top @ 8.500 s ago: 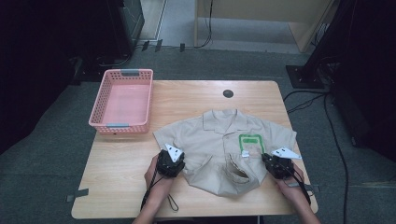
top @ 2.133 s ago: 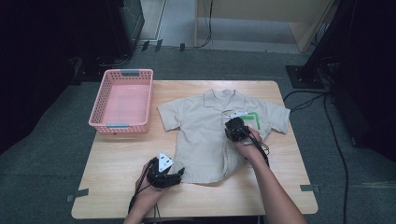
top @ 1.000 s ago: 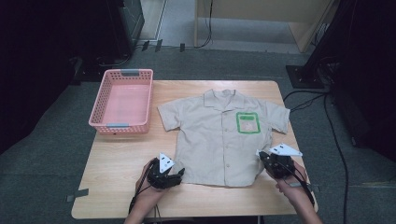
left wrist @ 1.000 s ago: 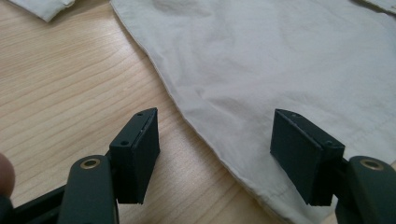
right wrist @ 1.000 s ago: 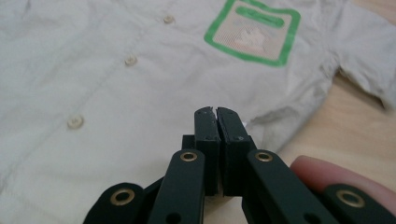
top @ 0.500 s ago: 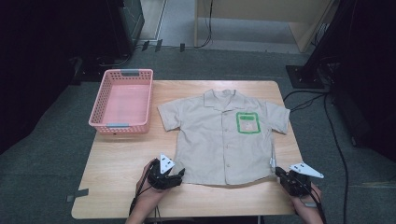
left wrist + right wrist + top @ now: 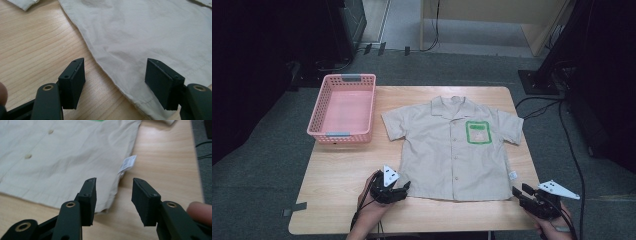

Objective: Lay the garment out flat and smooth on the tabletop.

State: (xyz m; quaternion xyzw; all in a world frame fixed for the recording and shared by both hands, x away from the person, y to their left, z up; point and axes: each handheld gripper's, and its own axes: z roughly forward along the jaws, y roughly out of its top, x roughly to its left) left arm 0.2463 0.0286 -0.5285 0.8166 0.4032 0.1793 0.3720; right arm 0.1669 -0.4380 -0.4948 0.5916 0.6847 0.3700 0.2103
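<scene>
At the near edge of a wooden table point(image 7: 342, 175), a person's two hands each hold a black two-jaw gripper. The left gripper point(image 7: 404, 187) rests at the near left corner of a beige short-sleeved shirt point(image 7: 447, 150). Its jaws stand apart, one on bare wood and one over the cloth, with the shirt's side seam and hem corner between them; in the left gripper view point(image 7: 115, 82) the pads do not appear to press on the fabric.

The right gripper point(image 7: 518, 192) sits at the table's near right corner, just beside the shirt's near right hem corner. Its jaws have just been opening and now stand apart, with only bare wood and the very edge of the hem between them in the right gripper view point(image 7: 113, 195). A small white label point(image 7: 128, 163) sticks out of the shirt's side seam a little beyond.

The shirt lies flat and spread open in the middle of the table, buttons up, collar at the far side, both sleeves out. A green-bordered chest pocket point(image 7: 478, 132) sits on its right half.

Farther off, at the table's far left, stands a pink plastic basket point(image 7: 324, 131). Beyond the table is dark carpet with cables point(image 7: 562, 130).
</scene>
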